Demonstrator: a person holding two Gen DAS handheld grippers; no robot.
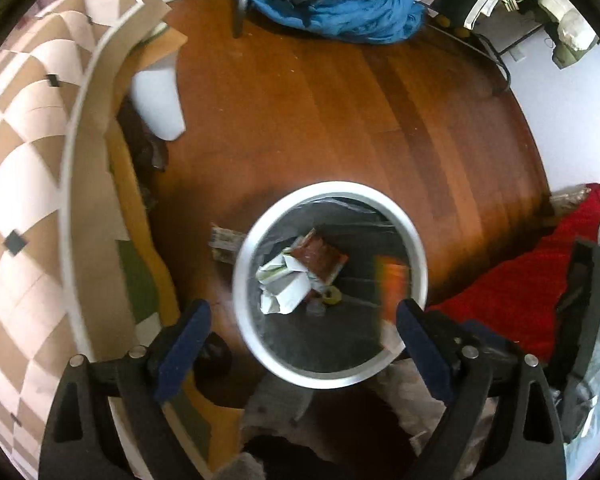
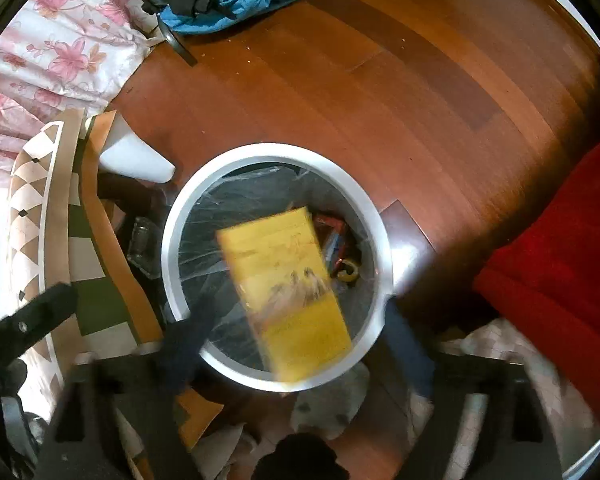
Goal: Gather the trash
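A round white-rimmed trash bin (image 1: 260, 236) with a clear liner stands on the wooden floor; it also shows in the right wrist view (image 2: 172, 232). Inside lie crumpled white paper (image 1: 284, 286), a brown wrapper (image 1: 320, 256) and a yellow tape roll (image 1: 332, 296). My left gripper (image 1: 300, 328) is open and empty above the bin's near rim. A blurred orange strip (image 1: 392, 284) shows at the bin's right inner side. My right gripper (image 2: 296, 340) is open over the bin. A blurred yellow packet (image 2: 288, 288) is in the air between its fingers, above the bin's mouth.
A patterned brown and white mat (image 1: 28, 200) and cardboard (image 1: 140, 240) lie on the left. A red cloth (image 1: 520, 280) lies on the right, a blue garment (image 1: 340, 12) at the far side, and a floral sheet (image 2: 52, 48) at far left.
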